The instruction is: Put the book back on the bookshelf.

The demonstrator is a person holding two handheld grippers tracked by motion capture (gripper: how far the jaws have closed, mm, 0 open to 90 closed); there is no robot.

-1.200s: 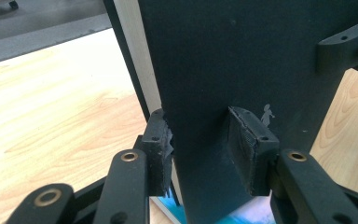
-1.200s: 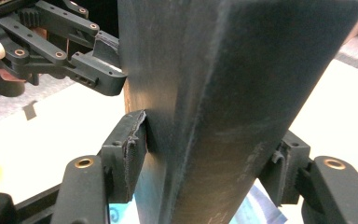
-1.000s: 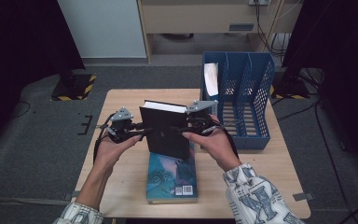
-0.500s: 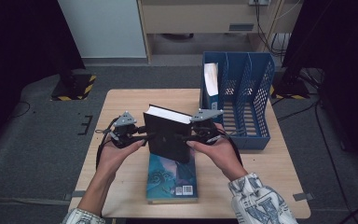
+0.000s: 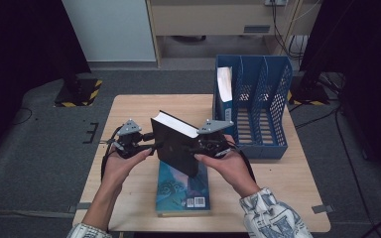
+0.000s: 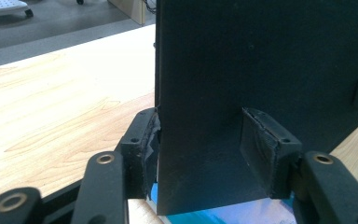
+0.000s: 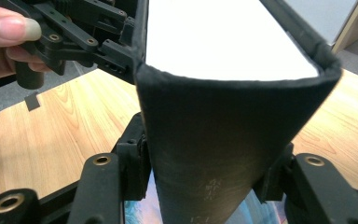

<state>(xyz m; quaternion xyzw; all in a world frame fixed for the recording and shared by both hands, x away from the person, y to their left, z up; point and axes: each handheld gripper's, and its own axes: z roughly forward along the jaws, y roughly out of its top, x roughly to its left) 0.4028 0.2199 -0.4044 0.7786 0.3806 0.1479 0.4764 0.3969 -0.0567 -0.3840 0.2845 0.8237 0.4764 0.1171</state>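
Two grippers are set against one black hardcover book (image 5: 178, 144), which is held tilted above the wooden table (image 5: 129, 106) and over a teal paperback (image 5: 183, 191) lying flat. At the left, the left gripper (image 5: 151, 146) is seen with the book's fore edge between its jaws; one pad (image 6: 144, 154) touches the cover, the other pad (image 6: 261, 151) lies close against the far cover, and the jaws have just been opening. The left hand (image 5: 121, 166) is cupped beneath it. At the right, the right gripper (image 5: 193, 148) is clamped across the spine, its jaws having just been closing, with the right hand (image 5: 228, 166) palm-up below. A blue file rack (image 5: 258, 99) stands farther right.
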